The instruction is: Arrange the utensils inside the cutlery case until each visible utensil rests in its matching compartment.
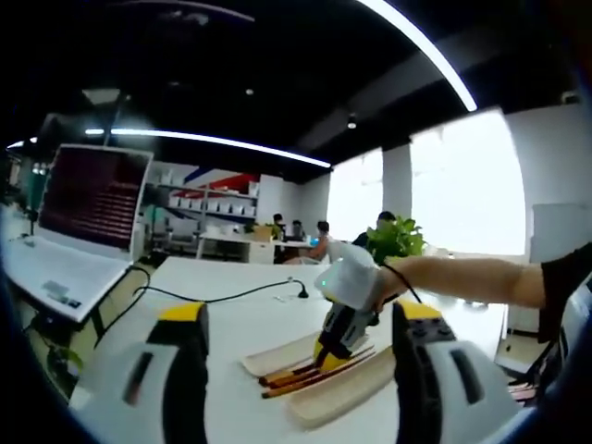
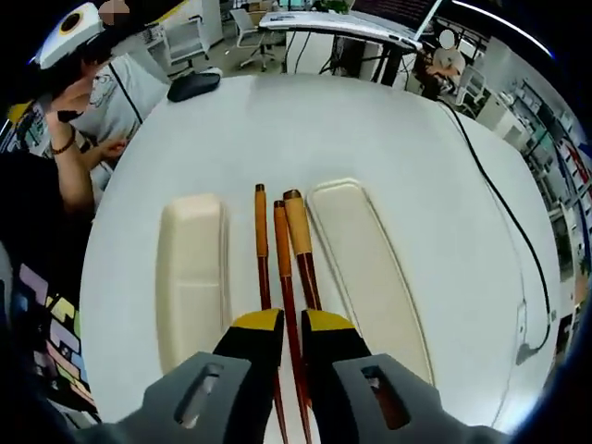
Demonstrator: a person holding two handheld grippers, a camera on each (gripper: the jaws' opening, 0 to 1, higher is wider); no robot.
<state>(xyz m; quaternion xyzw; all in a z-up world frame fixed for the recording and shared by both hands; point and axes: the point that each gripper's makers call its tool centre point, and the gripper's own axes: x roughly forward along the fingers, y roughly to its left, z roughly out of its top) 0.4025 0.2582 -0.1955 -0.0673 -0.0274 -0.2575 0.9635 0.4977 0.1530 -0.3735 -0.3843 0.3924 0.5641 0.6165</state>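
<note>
Three brown utensils with tan handles lie side by side on the white table point(image 2: 277, 129): a thin chopstick point(image 2: 262, 240), a middle chopstick point(image 2: 282, 254) and a thicker-handled piece point(image 2: 298, 231). They rest between the two cream halves of the cutlery case, a lid-like half point(image 2: 190, 268) and a long tray half point(image 2: 370, 268). My right gripper point(image 2: 291, 324) is shut on the middle chopstick near its dark end. In the left gripper view, the right gripper point(image 1: 333, 347) sits on the utensils point(image 1: 310, 375), between the case halves point(image 1: 347, 393). My left gripper point(image 1: 301, 324) hangs open above the table, well short of them.
An open laptop point(image 1: 88, 208) stands on a side desk to the left. A black cable point(image 1: 213, 298) crosses the far table, also seen as a cable point(image 2: 499, 185). A black mouse point(image 2: 192, 85) lies at the far edge near a seated person point(image 2: 92, 102). Coloured papers point(image 2: 42, 314) lie beside the table.
</note>
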